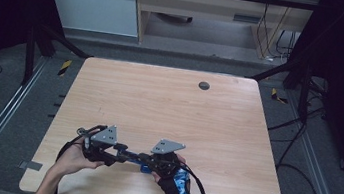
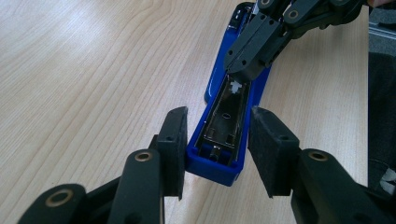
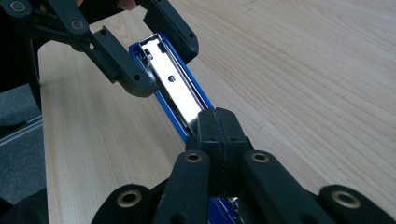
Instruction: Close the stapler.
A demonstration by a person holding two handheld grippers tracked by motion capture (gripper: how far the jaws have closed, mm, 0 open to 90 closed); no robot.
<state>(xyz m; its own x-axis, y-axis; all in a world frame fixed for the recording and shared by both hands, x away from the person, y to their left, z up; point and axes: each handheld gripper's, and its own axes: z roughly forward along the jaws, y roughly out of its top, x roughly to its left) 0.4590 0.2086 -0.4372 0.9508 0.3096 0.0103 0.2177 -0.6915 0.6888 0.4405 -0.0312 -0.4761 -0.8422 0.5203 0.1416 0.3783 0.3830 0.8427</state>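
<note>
High view: near the front edge of the counter (image 1: 217,118), the blue stapler (image 1: 137,159) lies between both hand-held grippers.

Left gripper view: the left hand-held gripper (image 2: 217,140) straddles the stapler's open end, one pad touching.

Right gripper view: the right hand-held gripper (image 3: 218,122), jaws pressed together, rests on the stapler's metal channel.

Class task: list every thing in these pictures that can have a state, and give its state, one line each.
Blue stapler: lying on the table, opened out, metal staple channel exposed.
Left gripper: jaws around the stapler's front end, one on each side.
Right gripper: jaws closed together, tips in the channel.
Table: bare wood.
</note>
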